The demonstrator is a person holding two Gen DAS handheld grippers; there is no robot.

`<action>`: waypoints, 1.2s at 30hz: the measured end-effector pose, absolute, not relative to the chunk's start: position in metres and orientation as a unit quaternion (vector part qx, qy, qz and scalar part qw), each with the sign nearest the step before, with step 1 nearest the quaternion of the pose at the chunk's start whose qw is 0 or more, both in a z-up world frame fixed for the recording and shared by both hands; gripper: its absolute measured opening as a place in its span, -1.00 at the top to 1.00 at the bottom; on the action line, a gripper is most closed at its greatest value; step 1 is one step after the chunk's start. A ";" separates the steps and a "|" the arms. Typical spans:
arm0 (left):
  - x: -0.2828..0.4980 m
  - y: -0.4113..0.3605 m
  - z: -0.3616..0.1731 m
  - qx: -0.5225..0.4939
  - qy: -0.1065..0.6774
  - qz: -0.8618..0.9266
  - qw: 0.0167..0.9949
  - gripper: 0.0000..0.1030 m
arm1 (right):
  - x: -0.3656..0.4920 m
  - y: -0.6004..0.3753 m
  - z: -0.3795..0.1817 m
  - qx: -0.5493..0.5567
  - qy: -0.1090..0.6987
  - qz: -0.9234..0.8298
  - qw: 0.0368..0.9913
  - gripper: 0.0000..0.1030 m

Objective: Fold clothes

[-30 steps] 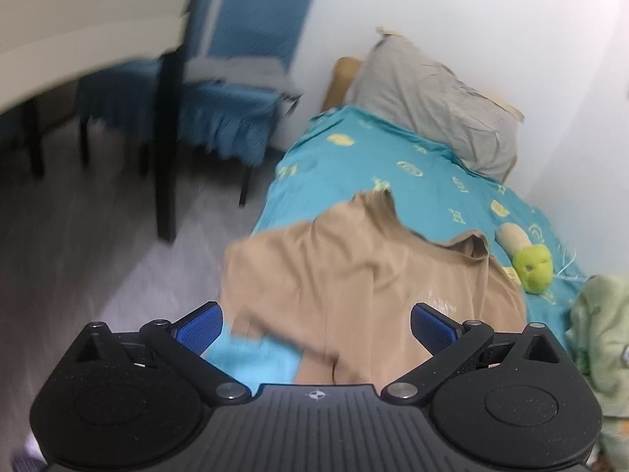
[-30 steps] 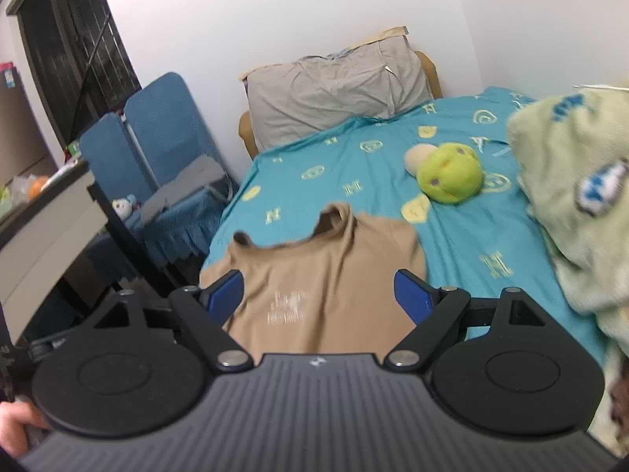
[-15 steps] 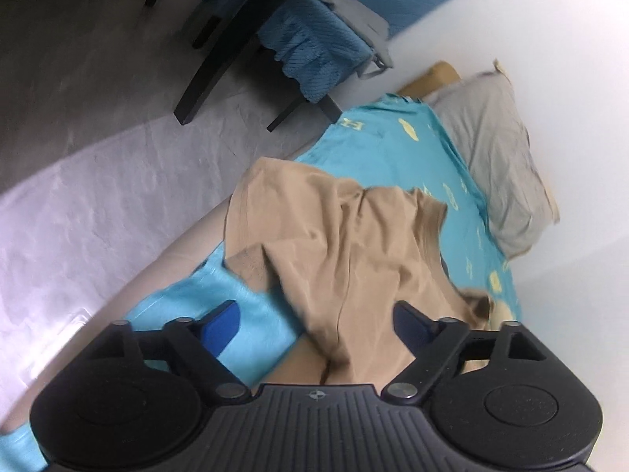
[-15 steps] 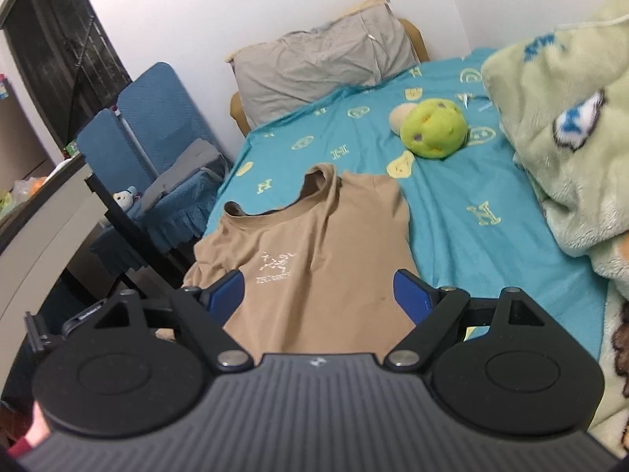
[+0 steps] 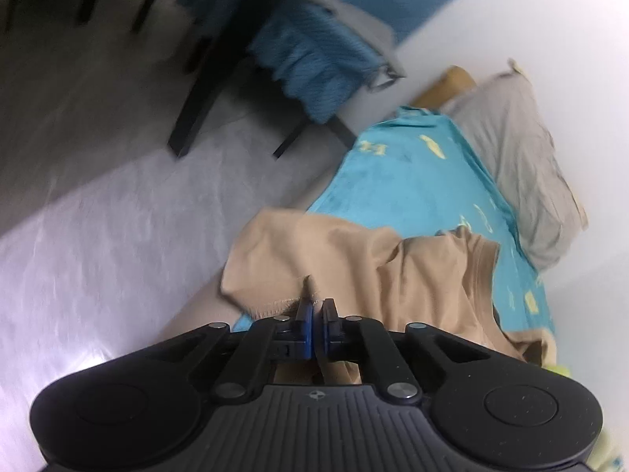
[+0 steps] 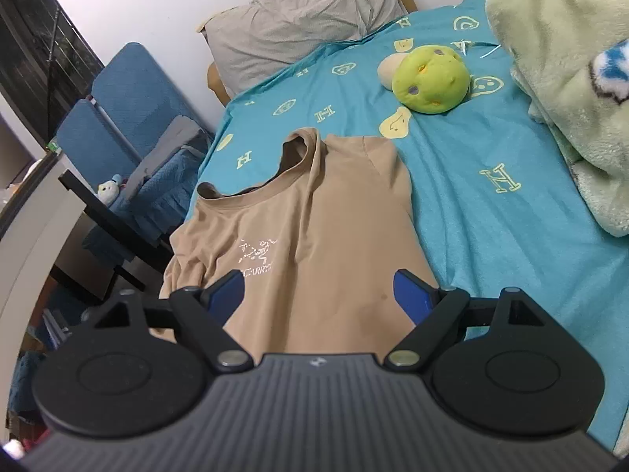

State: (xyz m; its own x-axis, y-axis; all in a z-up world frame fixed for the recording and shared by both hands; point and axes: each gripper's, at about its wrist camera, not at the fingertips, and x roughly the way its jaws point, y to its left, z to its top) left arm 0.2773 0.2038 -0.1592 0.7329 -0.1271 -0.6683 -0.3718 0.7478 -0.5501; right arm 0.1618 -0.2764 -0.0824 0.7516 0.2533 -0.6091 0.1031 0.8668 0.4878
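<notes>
A tan T-shirt (image 6: 314, 236) with a white chest logo lies on the teal bedsheet (image 6: 491, 216), collar toward the pillow, its left side hanging over the bed edge. In the left wrist view the shirt (image 5: 393, 275) is bunched, and my left gripper (image 5: 316, 314) is shut on its hem edge near the bed's side. My right gripper (image 6: 318, 295) is open, its blue pads either side of the shirt's lower body, just above the cloth.
A green plush toy (image 6: 430, 78) and a grey pillow (image 6: 302, 27) lie further up the bed. A pale green fleece blanket (image 6: 570, 98) is heaped at the right. Blue chairs (image 6: 129, 118) and a dark table leg (image 5: 204, 90) stand on the grey floor beside the bed.
My left gripper has dropped toward the bed edge, tilted, and closed on the shirt's hem. My right gripper has moved closer over the shirt and stays open.
</notes>
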 end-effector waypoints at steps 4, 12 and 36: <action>0.289 0.217 -0.135 -0.291 0.337 0.110 0.889 0.92 | 0.162 -0.273 -0.081 0.245 0.350 0.035 0.903 -0.64; 0.321 0.259 -0.138 -0.208 0.351 0.216 0.887 0.91 | 0.164 -0.272 -0.081 0.221 0.345 0.009 0.912 -0.64; 0.121 0.105 -0.014 -0.093 0.296 0.017 0.950 -0.99 | 0.123 -0.238 -0.061 0.134 0.280 0.041 0.950 -0.64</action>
